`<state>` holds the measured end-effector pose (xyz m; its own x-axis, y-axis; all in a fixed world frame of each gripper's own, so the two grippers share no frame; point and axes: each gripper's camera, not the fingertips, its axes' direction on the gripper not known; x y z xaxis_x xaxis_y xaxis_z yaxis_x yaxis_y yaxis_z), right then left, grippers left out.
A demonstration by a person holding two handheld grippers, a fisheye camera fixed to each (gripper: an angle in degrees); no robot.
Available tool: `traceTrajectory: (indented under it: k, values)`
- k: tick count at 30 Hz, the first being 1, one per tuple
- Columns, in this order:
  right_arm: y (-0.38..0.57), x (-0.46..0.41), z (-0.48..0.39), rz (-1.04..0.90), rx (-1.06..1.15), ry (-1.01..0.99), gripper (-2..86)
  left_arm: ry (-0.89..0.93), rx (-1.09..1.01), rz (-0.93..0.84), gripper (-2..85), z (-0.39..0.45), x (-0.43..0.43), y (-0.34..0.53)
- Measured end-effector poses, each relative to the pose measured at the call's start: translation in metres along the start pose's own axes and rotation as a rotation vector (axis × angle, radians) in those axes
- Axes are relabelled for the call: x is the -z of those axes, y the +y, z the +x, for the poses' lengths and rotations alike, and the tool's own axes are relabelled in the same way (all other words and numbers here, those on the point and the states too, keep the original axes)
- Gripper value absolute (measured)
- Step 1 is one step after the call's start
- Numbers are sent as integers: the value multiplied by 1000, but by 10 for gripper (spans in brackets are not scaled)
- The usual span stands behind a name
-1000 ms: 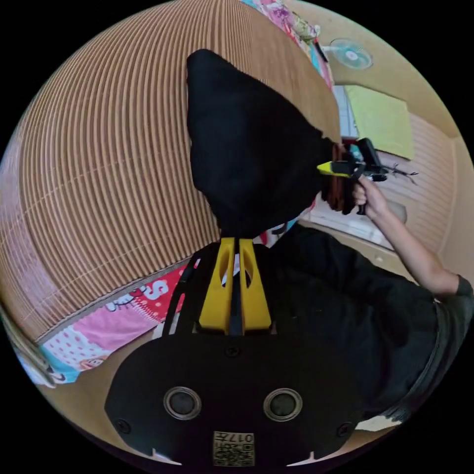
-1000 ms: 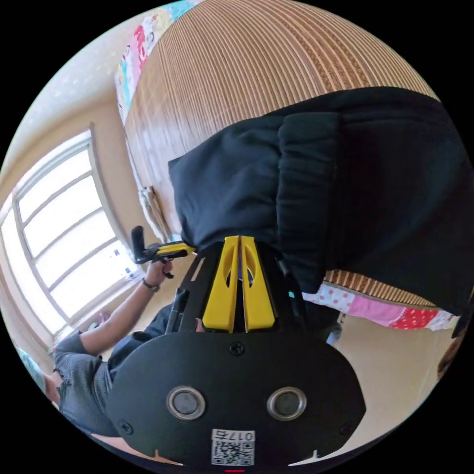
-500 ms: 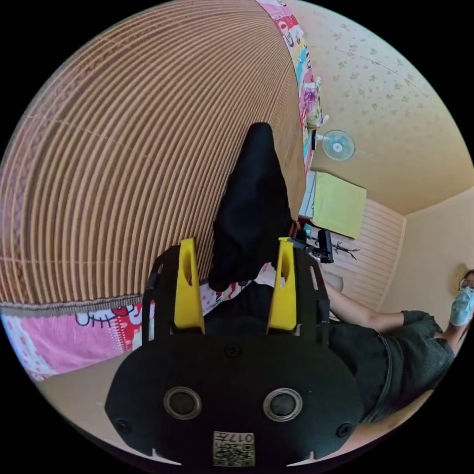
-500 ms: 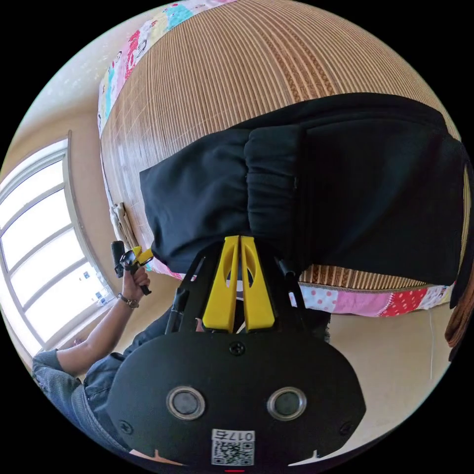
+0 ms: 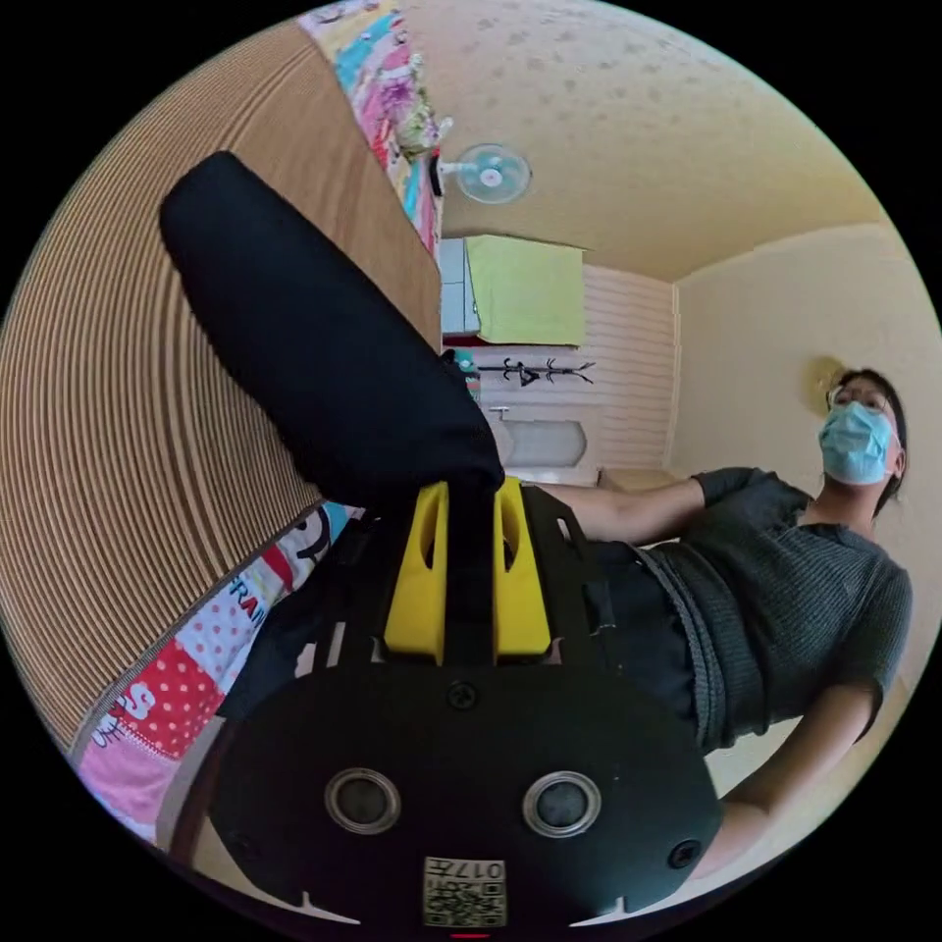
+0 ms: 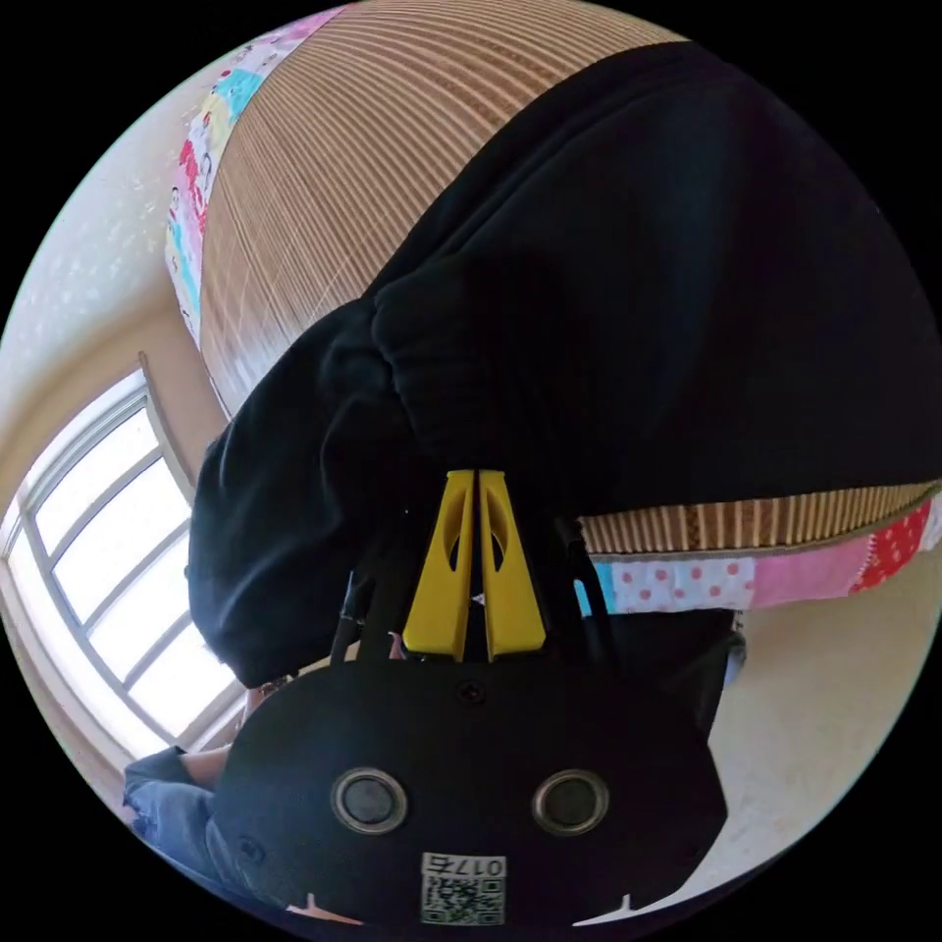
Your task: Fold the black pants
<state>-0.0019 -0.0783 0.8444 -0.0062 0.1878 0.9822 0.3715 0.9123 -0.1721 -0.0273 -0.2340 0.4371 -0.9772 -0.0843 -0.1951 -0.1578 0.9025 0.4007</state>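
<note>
Pants [image 6: 628,294], black and already doubled into a thick bundle, lie on the woven mat [image 6: 412,128] near the front edge of the bed, where the patchwork sheet [image 6: 687,584] shows below the mat. My right gripper [image 6: 476,481] has its yellow jaws pressed together on the gathered cloth beside the elastic waistband. My left gripper [image 5: 469,491] has its jaws a little apart with black cloth packed between them, so I judge it pinches an end of the black pants [image 5: 314,334] that reach across the mat [image 5: 108,442] toward its far corner.

As I read it, most of the folding is done; what is left looks like one last fold or a tidy-up, then letting go.

Around me: a wall fan [image 5: 486,175] past the head end of the bed, a green cloth [image 5: 525,289] hanging below it, a window [image 6: 108,549] beyond the other end, pale floor [image 6: 834,706].
</note>
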Motion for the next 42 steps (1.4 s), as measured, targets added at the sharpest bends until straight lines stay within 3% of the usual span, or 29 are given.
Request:
traceTrajectory:
  k: [5,8,12,14,18,20,22,26,29,31,33,35,37,39,42]
  values:
    - [-22,-25,-25,-196,183,-523,5,-104,-253,-62,72,76,-37,-46]
    - [-27,-19,-28,-195,179,-745,6,-179,-317,-115,78,79,-87,-77]
    - [-18,22,5,-47,-16,-735,6,-286,-226,-347,104,35,-163,-100]
    - [-3,54,46,19,-196,-612,4,-392,-170,-404,104,8,-183,-91]
    - [23,94,96,66,-289,-583,3,-627,-24,-256,120,-33,-138,-67]
    - [39,112,111,84,-276,-619,4,-801,120,-80,140,-64,-78,-45]
    - [50,121,114,89,-266,-618,4,-866,224,25,160,-95,-34,-27]
    - [71,126,109,136,-253,-650,4,-683,461,61,171,-197,17,21]
    - [84,120,100,207,-253,-735,4,-491,576,135,132,-237,9,57]
    - [94,116,94,283,-266,-792,4,-459,625,116,115,-241,-11,69]
    - [108,114,90,387,-284,-840,5,-440,576,-73,110,-239,-53,66]
    - [131,106,87,505,-337,-877,8,-251,423,-503,99,-231,-135,65]
    - [150,101,83,571,-388,-869,13,-159,292,-667,90,-206,-172,73]
    - [170,95,79,617,-424,-851,22,-259,154,-695,95,-178,-175,78]
    - [199,82,72,686,-444,-869,58,-551,-46,-535,108,-144,-130,78]
